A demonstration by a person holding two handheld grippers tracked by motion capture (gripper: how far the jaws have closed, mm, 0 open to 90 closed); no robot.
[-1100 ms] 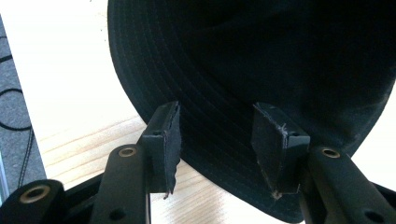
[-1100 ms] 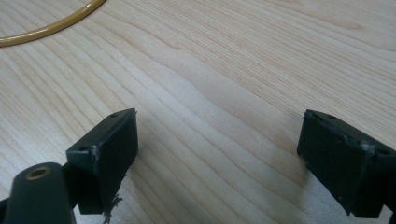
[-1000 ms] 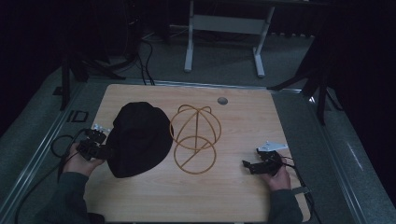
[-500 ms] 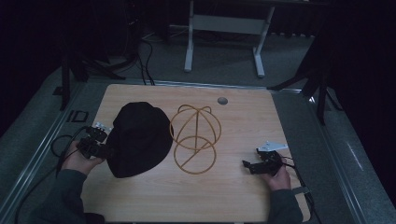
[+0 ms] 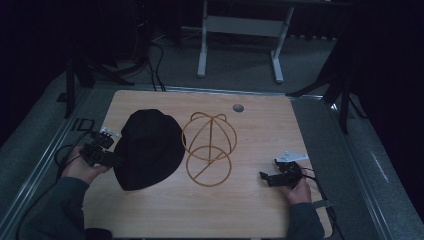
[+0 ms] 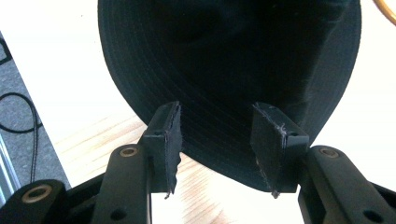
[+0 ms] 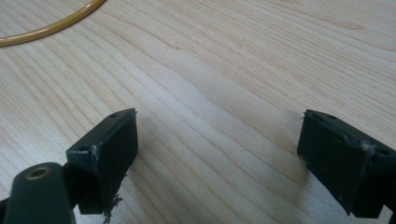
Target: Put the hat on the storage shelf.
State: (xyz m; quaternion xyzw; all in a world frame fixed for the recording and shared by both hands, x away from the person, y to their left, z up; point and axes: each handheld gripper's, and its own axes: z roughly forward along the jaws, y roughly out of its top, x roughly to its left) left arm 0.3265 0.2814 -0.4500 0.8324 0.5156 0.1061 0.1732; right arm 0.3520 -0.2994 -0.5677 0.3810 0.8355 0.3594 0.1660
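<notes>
Left gripper view: hat [image 6: 233,60] brim between left tool [image 6: 217,140] pads.

The wooden table [image 5: 250,210] carries one black fabric bucket hat [image 5: 148,148] and one tan wire dome-shaped hat frame [image 5: 207,147]. Two black two-jaw grippers are present, left gripper [image 5: 111,159] and right gripper [image 5: 266,177].

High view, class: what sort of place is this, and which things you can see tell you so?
Probably a lab or studio set up for recording, not a home. A pale wooden table stands alone on grey floor in a dark room, black cables trail behind it, and a white metal stand sits beyond.
</notes>
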